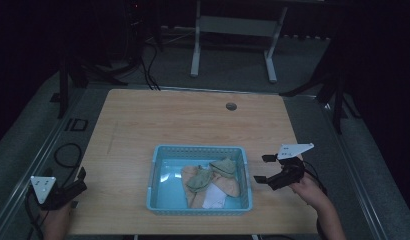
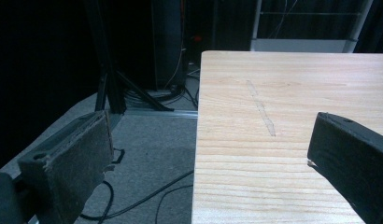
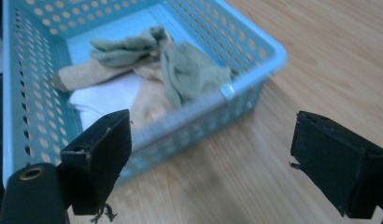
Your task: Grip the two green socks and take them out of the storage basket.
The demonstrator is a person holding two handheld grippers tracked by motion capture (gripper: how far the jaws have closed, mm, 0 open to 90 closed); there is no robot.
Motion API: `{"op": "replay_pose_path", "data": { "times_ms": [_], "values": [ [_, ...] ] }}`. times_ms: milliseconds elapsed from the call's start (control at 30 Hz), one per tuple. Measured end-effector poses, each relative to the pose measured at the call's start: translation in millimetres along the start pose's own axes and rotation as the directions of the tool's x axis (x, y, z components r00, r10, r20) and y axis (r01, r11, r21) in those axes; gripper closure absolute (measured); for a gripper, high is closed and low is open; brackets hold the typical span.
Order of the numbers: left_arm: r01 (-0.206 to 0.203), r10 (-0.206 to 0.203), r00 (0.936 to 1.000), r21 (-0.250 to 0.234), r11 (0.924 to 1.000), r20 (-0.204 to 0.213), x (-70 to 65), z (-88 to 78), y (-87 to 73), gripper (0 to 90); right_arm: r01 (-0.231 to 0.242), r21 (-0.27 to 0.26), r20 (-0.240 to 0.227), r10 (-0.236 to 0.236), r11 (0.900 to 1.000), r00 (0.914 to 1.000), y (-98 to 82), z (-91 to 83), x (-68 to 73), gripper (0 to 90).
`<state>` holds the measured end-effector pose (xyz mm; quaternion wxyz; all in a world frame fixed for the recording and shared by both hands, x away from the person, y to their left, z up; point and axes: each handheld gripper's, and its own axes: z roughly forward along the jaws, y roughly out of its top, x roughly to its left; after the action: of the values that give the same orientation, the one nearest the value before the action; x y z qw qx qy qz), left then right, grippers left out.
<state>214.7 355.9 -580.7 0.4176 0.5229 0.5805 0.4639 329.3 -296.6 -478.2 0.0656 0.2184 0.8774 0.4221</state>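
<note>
In a dark room, the blue basket (image 1: 158,176) of socks (image 1: 213,177) sits near the wooden table's (image 1: 193,120) front edge, the right gripper (image 1: 263,169) just beside it and the left gripper (image 1: 78,181) at the front left corner, both with jaws spread.

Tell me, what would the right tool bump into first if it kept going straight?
Probably the basket. The right tool points at its near wall, with bare table between them. The socks lie inside, behind that wall.
</note>
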Motion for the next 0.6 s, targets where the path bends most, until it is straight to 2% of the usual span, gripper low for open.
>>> {"op": "replay_pose_path", "data": {
  "times_ms": [167, 200, 400, 500, 600],
  "values": [
    [-0.009, 0.009, 0.9998, 0.008, 0.9999, 0.016, -1.4, 0.0, 0.3, 0.4, 0.059, 0.017, -0.03, -0.058, 0.998, 0.9978, 20.9, 15.9, 6.2, 11.7],
    [-0.009, 0.009, 0.9998, 0.008, 0.9999, 0.015, -1.7, -0.1, 0.2, 0.4, 0.073, 0.02, -0.023, -0.073, 0.997, 0.9971, 24.3, 19.1, 7.5, 11.7],
    [0.005, -0.005, 0.9998, 0.008, 1.0, 0.018, -0.2, -0.2, 0.1, 0.4, 0.119, 0.041, -0.062, -0.116, 0.992, 0.9913, 41.4, 37.1, 14.5, 11.7],
    [-0.002, 0.002, 0.9999, 0.005, 1.0, 0.016, -0.9, -0.5, 0.0, 0.4, 0.147, 0.058, -0.075, -0.143, 0.987, 0.9869, 48.6, 44.4, 19.9, 13.1],
    [-0.004, 0.004, 0.9999, 0.005, 1.0, 0.016, -1.2, -0.4, 0.1, 0.4, 0.157, 0.072, -0.103, -0.149, 0.985, 0.9834, 55.9, 50.8, 23.7, 13.6]
  ]
}}
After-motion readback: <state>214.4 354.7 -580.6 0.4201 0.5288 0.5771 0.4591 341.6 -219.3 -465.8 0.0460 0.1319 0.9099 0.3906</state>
